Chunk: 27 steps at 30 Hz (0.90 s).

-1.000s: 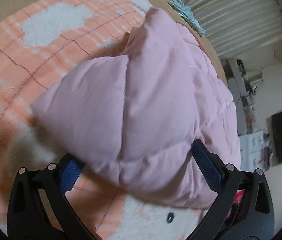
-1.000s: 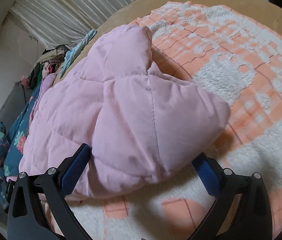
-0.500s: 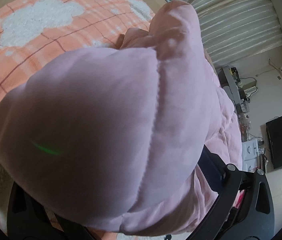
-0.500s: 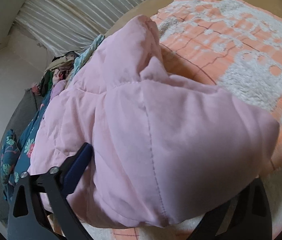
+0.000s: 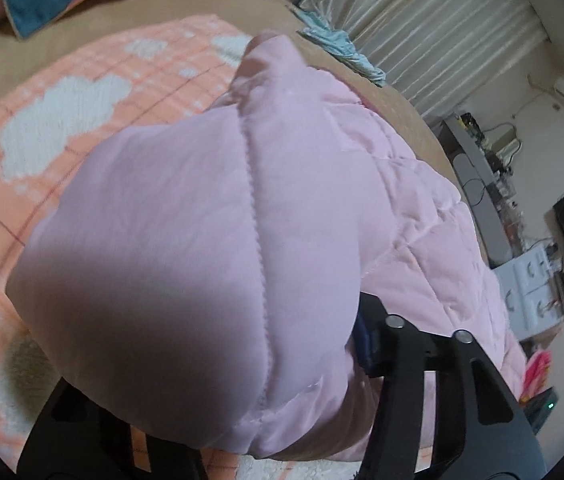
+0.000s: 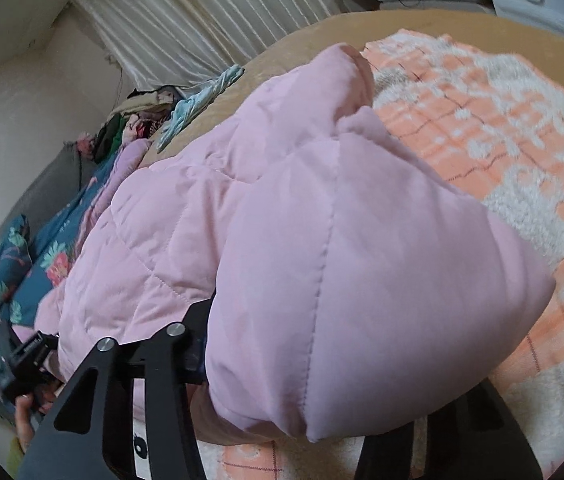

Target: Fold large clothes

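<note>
Pink puffy jacket bunched on the bed's orange blanket; long axis running away toward the curtains; left claw and right claw both clamped on its near end, equally close.

No readable text, labels, brands or numbers in either view.

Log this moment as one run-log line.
step: fold jacket | left gripper: shut on jacket | right gripper: shut on jacket | surface: blanket
</note>
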### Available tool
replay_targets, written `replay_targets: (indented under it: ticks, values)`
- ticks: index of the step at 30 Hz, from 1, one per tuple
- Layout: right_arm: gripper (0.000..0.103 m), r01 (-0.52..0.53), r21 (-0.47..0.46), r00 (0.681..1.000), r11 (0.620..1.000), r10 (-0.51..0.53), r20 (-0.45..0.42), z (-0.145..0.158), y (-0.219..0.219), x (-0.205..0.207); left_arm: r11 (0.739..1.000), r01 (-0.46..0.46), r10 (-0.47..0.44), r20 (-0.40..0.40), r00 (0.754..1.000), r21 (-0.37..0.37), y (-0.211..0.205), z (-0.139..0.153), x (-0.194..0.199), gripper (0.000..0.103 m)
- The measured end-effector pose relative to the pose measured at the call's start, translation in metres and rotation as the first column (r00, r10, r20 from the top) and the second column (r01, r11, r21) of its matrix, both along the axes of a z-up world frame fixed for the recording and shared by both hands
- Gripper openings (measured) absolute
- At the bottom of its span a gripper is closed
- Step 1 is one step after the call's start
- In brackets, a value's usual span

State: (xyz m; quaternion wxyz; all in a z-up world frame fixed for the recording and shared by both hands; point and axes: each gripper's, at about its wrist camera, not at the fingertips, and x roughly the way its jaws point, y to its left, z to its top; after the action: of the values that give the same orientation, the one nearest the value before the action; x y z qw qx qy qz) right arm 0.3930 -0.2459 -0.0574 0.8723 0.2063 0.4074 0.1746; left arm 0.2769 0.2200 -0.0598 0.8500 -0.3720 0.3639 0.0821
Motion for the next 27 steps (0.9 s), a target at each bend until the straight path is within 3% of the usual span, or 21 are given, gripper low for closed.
replay_targets:
  ticks: [17, 27]
  values:
    - [0.033, -0.044, -0.197, 0.993, 0.980, 0.065, 0.101, 0.035, 0.029, -0.023, 0.987, 0.039, -0.036, -0.018, 0.999, 0.156, -0.008, 0.029, -0.006, 0.033]
    - [0.031, -0.087, -0.274, 0.976, 0.958, 0.137, 0.172, 0.069, 0.039, -0.052, 0.981, 0.052, -0.053, 0.002, 0.999, 0.189, -0.007, 0.056, -0.027, 0.032]
